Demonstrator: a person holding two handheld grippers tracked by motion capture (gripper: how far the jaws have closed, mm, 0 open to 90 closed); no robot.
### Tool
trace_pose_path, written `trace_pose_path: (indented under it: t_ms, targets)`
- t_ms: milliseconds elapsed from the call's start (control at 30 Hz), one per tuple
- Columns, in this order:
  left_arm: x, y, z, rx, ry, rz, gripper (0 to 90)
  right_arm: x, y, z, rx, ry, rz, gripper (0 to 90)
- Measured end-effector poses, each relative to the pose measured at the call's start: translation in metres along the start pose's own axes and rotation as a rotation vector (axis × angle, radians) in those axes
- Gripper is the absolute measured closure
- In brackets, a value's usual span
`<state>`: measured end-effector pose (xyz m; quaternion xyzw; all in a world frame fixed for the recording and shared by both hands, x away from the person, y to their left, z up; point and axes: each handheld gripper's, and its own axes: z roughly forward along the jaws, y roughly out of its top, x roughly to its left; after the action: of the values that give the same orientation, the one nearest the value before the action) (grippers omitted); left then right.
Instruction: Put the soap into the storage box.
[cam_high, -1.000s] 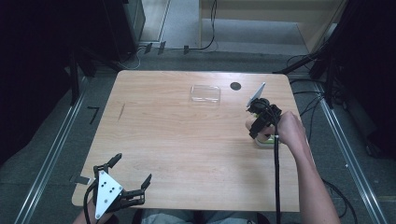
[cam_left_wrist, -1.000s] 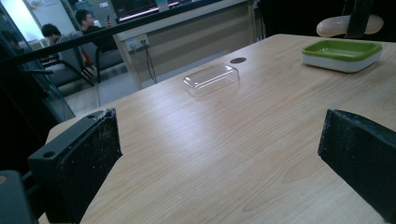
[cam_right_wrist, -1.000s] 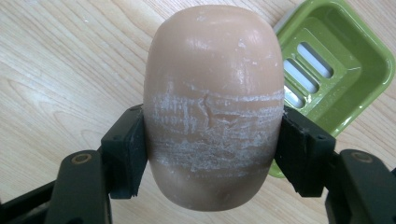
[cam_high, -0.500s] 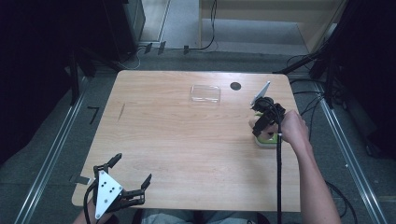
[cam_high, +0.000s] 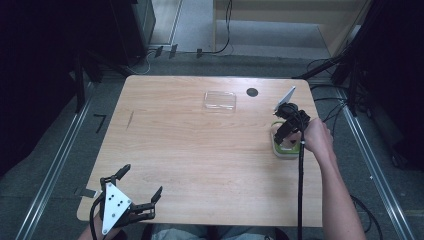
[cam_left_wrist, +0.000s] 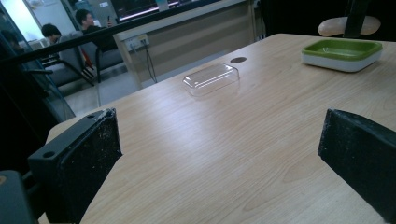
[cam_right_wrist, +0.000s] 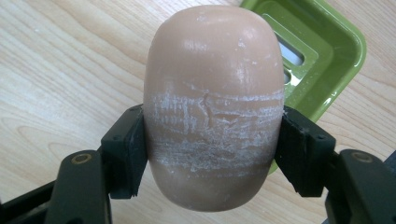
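Peach-coloured soap (cam_right_wrist: 213, 107), a rounded oval bar scuffed with white scratch marks across its middle, sits clamped between the two black jaws of the right claw (cam_right_wrist: 212, 149), one jaw pressed against each long side. Beyond the bar, in the right gripper view, lies a green soap dish (cam_right_wrist: 322, 60) with a white base, resting on the pale wooden tabletop (cam_right_wrist: 60, 70). From the high view, the right claw (cam_high: 286, 131) is held by a hand (cam_high: 316, 137) directly over that dish (cam_high: 280, 151) near the tabletop's right edge.

At the near left corner, the left claw (cam_high: 142, 192) has its jaws spread wide with nothing between them; its own view shows the two black jaws far apart over bare wood (cam_left_wrist: 224, 154). A clear plastic lid (cam_high: 220, 100) lies toward the far side of the tabletop, well apart from both claws, with a small dark round spot (cam_high: 252, 92) just beside it.
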<state>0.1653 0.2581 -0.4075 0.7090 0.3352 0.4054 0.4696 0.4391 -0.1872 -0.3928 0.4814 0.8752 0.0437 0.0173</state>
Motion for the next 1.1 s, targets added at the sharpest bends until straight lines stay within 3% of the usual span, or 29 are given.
trace_pose_path:
  t_ms: [1100]
  targets:
    - [0.0, 0.0, 0.0, -0.002, -0.003, 0.0, 0.0, -0.018, 0.0, 0.016, -0.007, -0.009, 0.124, 33.6]
